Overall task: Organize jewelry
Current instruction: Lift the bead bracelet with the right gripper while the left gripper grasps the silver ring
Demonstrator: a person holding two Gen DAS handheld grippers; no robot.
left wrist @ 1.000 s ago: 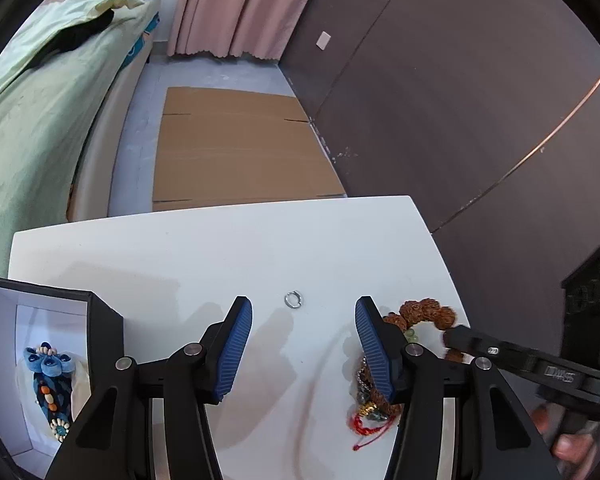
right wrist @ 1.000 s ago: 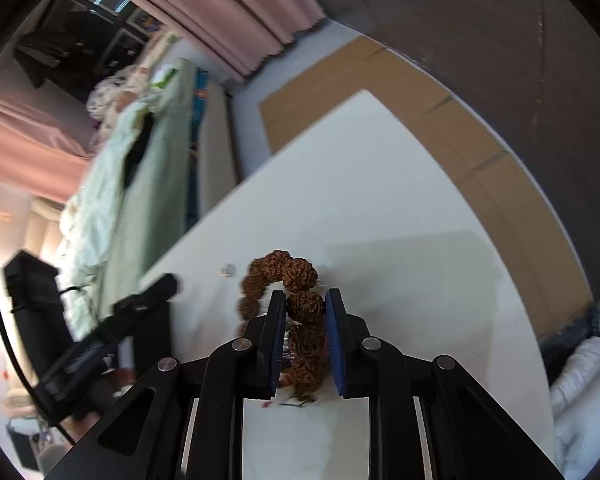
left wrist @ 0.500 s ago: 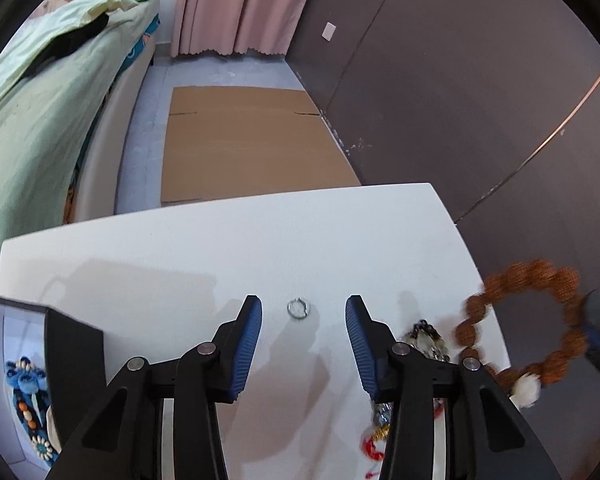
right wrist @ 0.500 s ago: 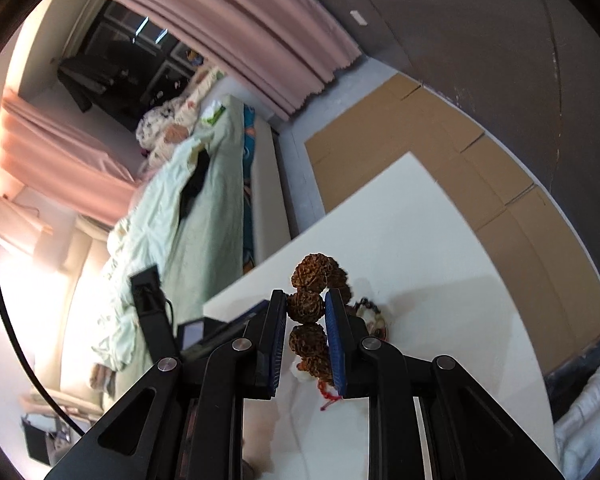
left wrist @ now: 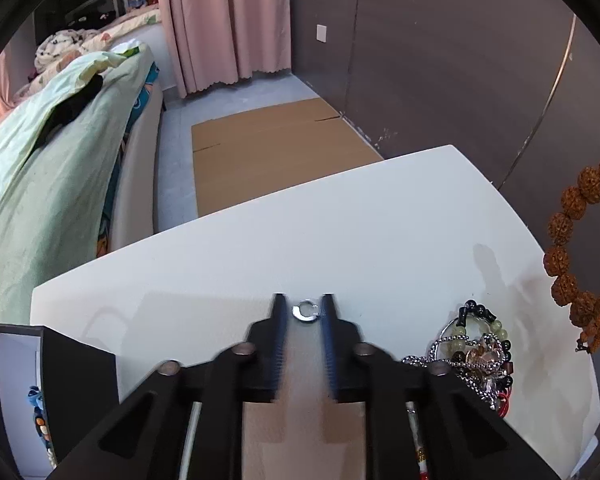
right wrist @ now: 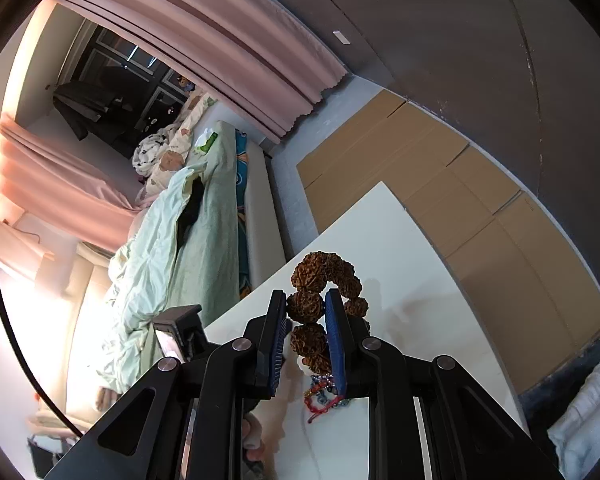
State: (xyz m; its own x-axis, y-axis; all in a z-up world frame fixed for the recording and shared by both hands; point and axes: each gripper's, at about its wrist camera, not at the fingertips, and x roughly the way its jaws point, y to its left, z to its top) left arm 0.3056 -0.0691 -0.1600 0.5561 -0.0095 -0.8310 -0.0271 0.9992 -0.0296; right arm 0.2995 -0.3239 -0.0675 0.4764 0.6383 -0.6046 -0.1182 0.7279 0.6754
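A small silver ring lies on the white table. My left gripper is low over it, its jaws narrowed to either side of the ring with a slight gap left. My right gripper is shut on a brown seed-bead bracelet and holds it in the air; the bracelet also hangs at the right edge of the left wrist view. A tangled pile of beads, chains and red cord lies on the table to the right. A black jewelry box with a blue beaded piece stands at the left.
The table's far edge and right edge are close. Beyond it are flattened cardboard on the floor, a bed with green bedding, pink curtains and a dark wall. The pile shows under the right gripper.
My left gripper has come down and narrowed around the silver ring. My right gripper has lifted the brown bracelet off the pile and holds it higher.
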